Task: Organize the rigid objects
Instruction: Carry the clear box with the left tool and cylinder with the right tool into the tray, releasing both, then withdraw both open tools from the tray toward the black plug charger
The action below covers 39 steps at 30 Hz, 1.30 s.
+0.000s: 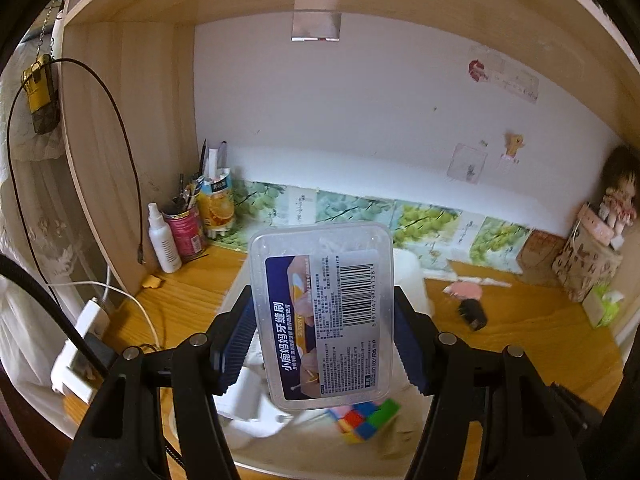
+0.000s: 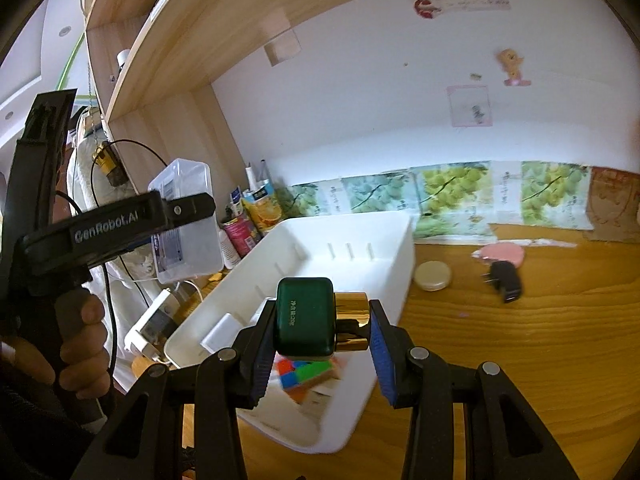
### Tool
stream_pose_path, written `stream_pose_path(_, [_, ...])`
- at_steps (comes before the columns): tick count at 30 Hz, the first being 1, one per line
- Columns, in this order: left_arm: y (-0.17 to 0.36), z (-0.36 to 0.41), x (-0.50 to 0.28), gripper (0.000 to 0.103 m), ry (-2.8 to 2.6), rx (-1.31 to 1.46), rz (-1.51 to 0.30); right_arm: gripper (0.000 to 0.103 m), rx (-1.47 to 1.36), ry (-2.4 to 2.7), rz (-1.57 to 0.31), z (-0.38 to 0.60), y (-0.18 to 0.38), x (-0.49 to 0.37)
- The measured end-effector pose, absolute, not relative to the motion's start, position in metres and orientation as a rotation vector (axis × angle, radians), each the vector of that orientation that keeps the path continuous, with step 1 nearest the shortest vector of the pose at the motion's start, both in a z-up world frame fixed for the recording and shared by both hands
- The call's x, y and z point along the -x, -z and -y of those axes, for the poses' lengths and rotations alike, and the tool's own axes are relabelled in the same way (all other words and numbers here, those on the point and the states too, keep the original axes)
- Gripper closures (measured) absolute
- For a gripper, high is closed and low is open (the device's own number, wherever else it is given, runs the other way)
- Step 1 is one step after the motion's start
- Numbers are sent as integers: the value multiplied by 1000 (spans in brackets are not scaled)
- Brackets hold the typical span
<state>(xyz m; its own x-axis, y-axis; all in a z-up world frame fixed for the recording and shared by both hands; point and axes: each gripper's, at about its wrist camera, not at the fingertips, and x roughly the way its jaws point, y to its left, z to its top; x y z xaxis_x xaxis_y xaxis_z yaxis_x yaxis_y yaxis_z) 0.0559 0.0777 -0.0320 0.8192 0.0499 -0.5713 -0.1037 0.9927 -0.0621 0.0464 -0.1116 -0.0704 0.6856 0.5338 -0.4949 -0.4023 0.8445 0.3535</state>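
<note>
My left gripper is shut on a clear plastic box with a blue label and a barcode, its blue pads pressing on the long sides. The box hangs over a white bin. My right gripper is shut on a dark green bottle with a gold cap, lying sideways above the white bin. In the bin lie a colourful puzzle cube and a white charger. The right wrist view shows the left gripper at the left, a hand on its grip, with the clear box.
On the wooden desk right of the bin lie a round cream tin, a black plug and a pink item. A spray bottle, a pen-filled can and a power strip stand left. A wooden shelf hangs overhead.
</note>
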Motion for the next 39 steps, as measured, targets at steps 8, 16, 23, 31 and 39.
stream_pose_path(8, [52,-113,-66,35,-88,103,-706,60,-180,-497,-699,68,83,-53])
stream_pose_path(16, [72,-132,-73,35,-101,164,-812,60,-120,-493,-763,45,90,-51])
stream_pose_path(23, [78,-136,-73,27,-100,184,-843,57,-89,-481,-781,39,92,-46])
stream_pose_path(31, [72,-135,-68,20,-91,174,-818,36,-98,-462,-784,40,94,-46])
stream_pose_path(39, [71,-132,-68,20,-94,167,-815,23,-100,-461,-774,42,92,-44])
